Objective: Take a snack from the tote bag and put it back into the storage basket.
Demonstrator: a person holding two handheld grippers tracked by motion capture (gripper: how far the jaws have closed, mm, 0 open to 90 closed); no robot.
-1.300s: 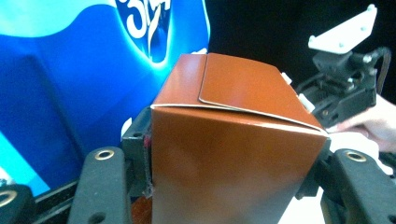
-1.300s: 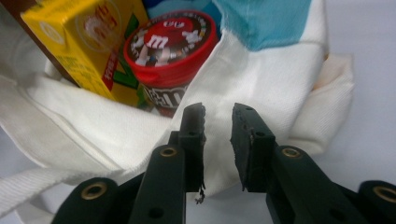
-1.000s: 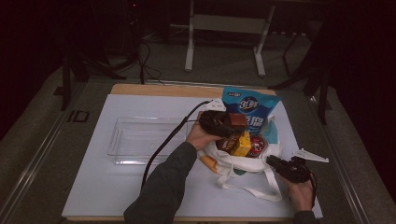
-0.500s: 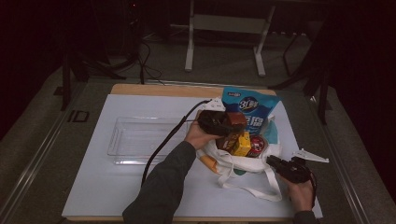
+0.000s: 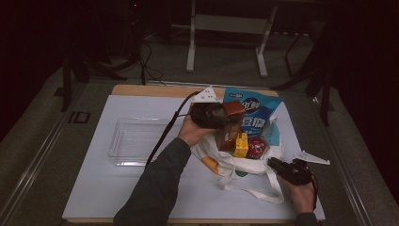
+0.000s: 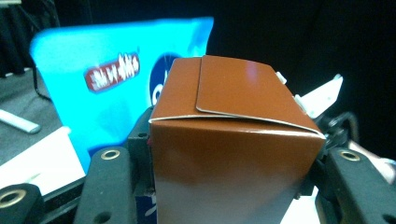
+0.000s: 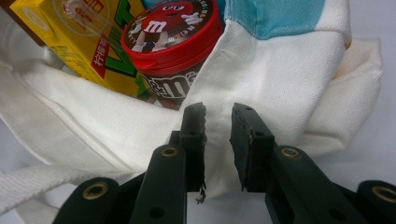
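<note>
The brown box point(image 6: 233, 154) is smooth card with a slight sheen. The tote bag point(image 7: 289, 88) is coarse woven cloth, matt white. The candy tub point(image 7: 175, 42) is glossy red plastic, the blue pouch point(image 6: 107, 88) shiny film, the tray point(image 5: 136, 141) clear plastic. The surface point(image 5: 94, 188) looks matt.

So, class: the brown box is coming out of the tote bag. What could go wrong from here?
1. The brown box is held low between the left tool jaws, so it might tip or slip.
2. The right tool pinches a thin fold of the white bag; if it slips, the bag may shift.
3. The yellow carton and red-lidded candy tub at the mouth could spill out.
</note>
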